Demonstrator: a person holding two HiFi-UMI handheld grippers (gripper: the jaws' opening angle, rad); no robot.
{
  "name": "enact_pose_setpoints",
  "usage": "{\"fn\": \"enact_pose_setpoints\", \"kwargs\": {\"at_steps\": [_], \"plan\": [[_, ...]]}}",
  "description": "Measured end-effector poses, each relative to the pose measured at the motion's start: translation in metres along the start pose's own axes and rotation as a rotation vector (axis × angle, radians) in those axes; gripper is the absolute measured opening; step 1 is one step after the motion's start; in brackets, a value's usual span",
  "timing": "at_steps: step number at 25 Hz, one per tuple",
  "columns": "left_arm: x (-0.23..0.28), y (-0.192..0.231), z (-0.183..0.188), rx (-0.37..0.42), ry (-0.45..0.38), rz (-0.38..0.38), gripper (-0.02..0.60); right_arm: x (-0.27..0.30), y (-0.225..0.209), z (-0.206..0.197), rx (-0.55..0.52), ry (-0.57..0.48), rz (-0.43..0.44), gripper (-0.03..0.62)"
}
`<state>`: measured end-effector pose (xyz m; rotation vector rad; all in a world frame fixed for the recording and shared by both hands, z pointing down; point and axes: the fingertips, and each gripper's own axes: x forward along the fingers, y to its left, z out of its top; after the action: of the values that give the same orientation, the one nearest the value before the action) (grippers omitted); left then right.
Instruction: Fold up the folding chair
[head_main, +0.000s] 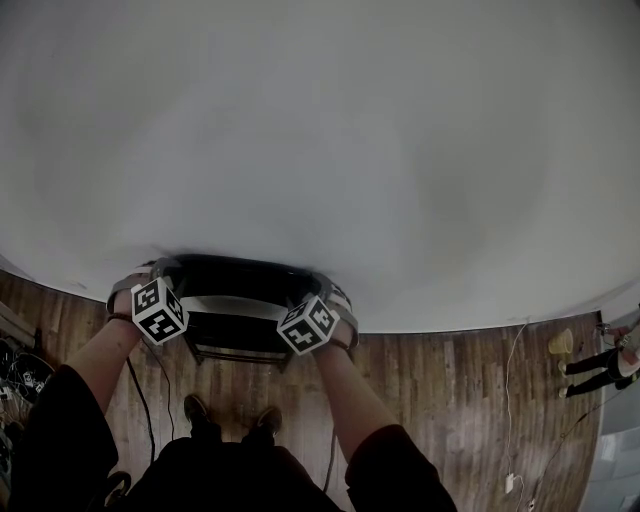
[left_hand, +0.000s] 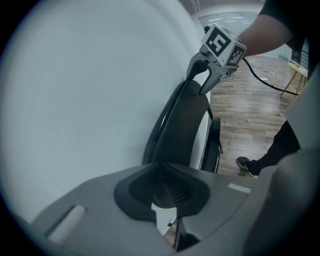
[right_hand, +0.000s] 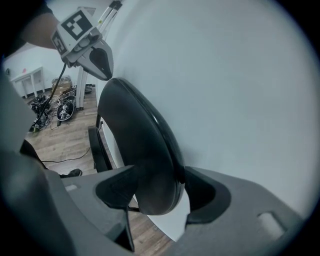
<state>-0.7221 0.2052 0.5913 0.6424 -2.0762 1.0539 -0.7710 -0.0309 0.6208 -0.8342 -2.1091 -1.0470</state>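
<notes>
head view looks steeply down on the folding chair (head_main: 240, 300); gripper views sit close along its backrest (left_hand: 182, 120), one facing the right gripper (left_hand: 202, 82), the other the left gripper (right_hand: 104, 70).

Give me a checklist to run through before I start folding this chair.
1. Left gripper clamped on the backrest: ok, jaws closed on its edge.
2. Right gripper clamped: not ok, its jaws stand apart around the backrest.
3. Room behind: not ok, the backrest stands close to the wall.
4. Shoes clear of the seat: ok.
5. Cable on the floor out of the way: cannot tell.
</notes>
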Motion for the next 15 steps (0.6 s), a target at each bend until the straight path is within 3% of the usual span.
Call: {"fn": "enact_pose_setpoints", "kwargs": {"at_steps": [7, 15], "plan": [[0.001, -0.002, 0.000, -0.013, 0.006, -0.009, 0.031, 0.003, -0.006, -0.001, -0.020, -0.002, 0.005, 0.278], [-0.039, -0.014, 0.004, -0.069, -0.043, 0.037, 0.034, -0.025, -0.003, -0.012, -0.012, -0.050, 0.014, 0.270]]}}
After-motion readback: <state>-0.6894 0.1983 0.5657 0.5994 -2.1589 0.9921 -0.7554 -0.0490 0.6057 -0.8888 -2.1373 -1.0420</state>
